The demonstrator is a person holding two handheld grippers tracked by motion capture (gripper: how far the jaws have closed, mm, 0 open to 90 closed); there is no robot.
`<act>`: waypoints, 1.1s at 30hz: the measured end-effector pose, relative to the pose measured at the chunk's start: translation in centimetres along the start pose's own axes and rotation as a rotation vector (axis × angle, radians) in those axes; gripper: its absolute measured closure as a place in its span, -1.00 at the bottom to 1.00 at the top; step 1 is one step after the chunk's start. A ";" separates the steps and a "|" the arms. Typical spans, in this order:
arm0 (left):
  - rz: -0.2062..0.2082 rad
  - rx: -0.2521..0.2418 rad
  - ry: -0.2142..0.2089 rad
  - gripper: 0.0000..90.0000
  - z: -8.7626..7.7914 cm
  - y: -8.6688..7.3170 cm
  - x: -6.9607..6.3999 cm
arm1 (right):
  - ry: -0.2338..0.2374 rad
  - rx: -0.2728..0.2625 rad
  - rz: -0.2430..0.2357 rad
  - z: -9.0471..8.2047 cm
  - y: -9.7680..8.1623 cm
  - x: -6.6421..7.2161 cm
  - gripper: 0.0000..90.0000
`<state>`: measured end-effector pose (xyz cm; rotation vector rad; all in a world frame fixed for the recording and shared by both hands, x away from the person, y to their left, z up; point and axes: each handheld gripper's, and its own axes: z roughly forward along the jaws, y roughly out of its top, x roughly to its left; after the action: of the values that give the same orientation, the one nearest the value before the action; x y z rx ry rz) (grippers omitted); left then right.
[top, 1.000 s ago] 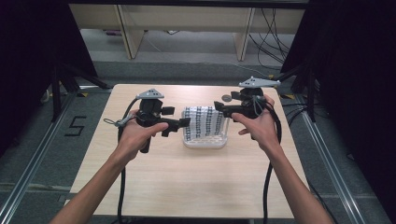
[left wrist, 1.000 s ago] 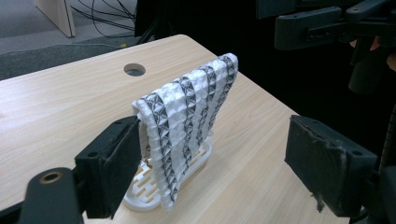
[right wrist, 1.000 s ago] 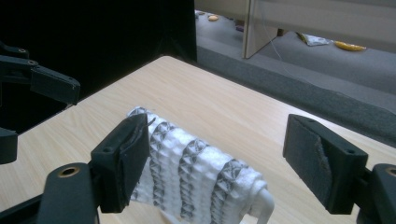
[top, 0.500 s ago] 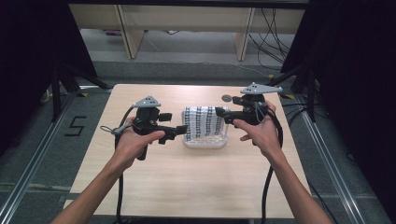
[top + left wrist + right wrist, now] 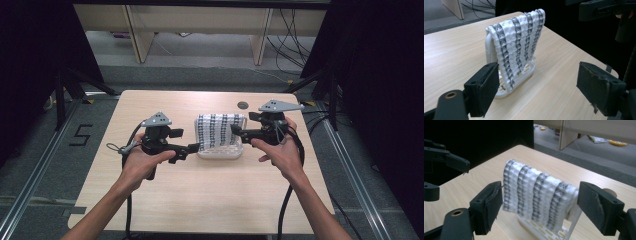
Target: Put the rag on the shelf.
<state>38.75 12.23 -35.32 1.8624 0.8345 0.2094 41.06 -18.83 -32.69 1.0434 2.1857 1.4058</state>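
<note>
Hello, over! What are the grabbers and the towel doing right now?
Left gripper open. Right gripper open. Striped towel draped over white rack, untouched. Nothing between.

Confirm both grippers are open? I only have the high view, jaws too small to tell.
Observer: Yes. In the left gripper view the left gripper has its jaws wide apart, holding nothing.
Operator: Right one?
Observer: Also open. The right gripper frames the striped cloth between its pads without touching it.
Operator: What's the cloth on?
Observer: It hangs over the top bar of a white rack with a slotted base, standing on the table.
</note>
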 end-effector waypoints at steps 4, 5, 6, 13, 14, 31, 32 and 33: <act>0.001 -0.010 -0.003 -0.61 -0.4 -0.6 -0.2 | 0.004 0.004 -0.004 -0.1 -0.8 0.2 -0.52; -0.001 -0.013 -0.013 -0.61 -0.5 -0.8 -0.2 | 0.011 0.006 0.002 -0.2 -1.0 0.3 -0.52; 0.000 -0.012 -0.017 -0.61 -0.5 -0.9 -0.2 | 0.006 0.002 -0.011 -0.2 -1.2 0.2 -0.52; 0.029 0.012 0.003 -0.62 -1.0 -2.2 -0.8 | 0.020 0.028 -0.003 -0.3 -2.4 0.9 -0.52; 0.031 0.007 0.000 -0.62 -1.0 -2.4 -0.9 | 0.021 0.034 -0.008 -0.3 -2.4 0.9 -0.52; 0.047 0.016 -0.007 -0.62 -1.6 -5.3 -1.7 | 0.027 0.048 -0.024 -1.1 -4.3 1.8 -0.51; 0.043 0.011 -0.010 -0.62 -1.6 -5.4 -1.6 | 0.028 0.033 -0.059 -1.0 -4.4 1.6 -0.51; 0.039 0.019 -0.003 -0.62 -1.7 -5.5 -1.6 | 0.026 0.045 -0.048 -1.2 -4.5 1.6 -0.51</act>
<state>34.25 13.67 -38.96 1.8973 0.8009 0.2232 37.40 -19.48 -36.00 0.9861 2.2558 1.3622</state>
